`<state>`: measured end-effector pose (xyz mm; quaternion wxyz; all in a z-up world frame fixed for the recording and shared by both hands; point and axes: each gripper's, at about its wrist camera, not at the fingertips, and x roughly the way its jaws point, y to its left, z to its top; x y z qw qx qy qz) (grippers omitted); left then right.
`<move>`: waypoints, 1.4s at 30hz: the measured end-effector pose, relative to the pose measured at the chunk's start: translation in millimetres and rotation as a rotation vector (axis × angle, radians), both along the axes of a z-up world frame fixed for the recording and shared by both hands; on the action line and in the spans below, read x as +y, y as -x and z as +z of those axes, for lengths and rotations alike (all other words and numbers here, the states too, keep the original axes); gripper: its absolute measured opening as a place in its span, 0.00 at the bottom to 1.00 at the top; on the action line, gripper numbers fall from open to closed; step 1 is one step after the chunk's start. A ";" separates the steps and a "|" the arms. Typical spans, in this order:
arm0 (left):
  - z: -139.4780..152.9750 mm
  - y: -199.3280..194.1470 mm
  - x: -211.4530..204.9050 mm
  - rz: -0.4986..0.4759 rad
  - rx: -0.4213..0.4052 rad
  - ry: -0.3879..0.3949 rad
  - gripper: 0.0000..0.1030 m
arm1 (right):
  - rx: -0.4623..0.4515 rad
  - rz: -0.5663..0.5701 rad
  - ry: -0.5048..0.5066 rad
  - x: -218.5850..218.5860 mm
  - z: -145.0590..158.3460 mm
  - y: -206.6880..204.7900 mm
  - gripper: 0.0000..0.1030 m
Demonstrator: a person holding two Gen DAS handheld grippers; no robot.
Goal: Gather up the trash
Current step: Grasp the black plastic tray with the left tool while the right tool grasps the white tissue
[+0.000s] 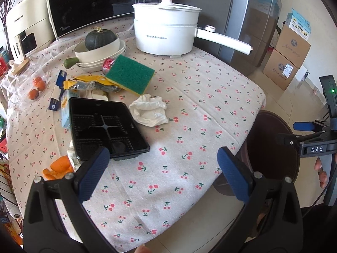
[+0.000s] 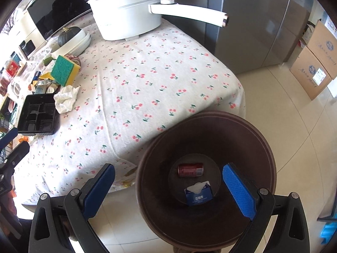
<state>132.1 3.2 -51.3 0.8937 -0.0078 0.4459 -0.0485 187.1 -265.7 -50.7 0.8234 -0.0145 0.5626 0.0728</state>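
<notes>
A brown trash bin stands on the floor at the table's near right corner. It holds a red can and a blue carton. My right gripper is open and empty above the bin. My left gripper is open and empty over the cherry-print tablecloth. On the table lie a black plastic tray, a crumpled white tissue, yellow wrappers, orange peel and a red can under a green sponge. The bin also shows in the left wrist view.
A white electric pot with a long handle stands at the back. Stacked bowls hold a dark squash. A microwave and an appliance stand at the back left. A grey fridge and cardboard boxes stand to the right.
</notes>
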 end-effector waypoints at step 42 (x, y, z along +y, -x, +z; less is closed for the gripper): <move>-15.5 -46.5 108.5 0.216 0.134 0.084 0.57 | 0.014 0.083 -0.009 85.3 -1.6 -31.4 1.00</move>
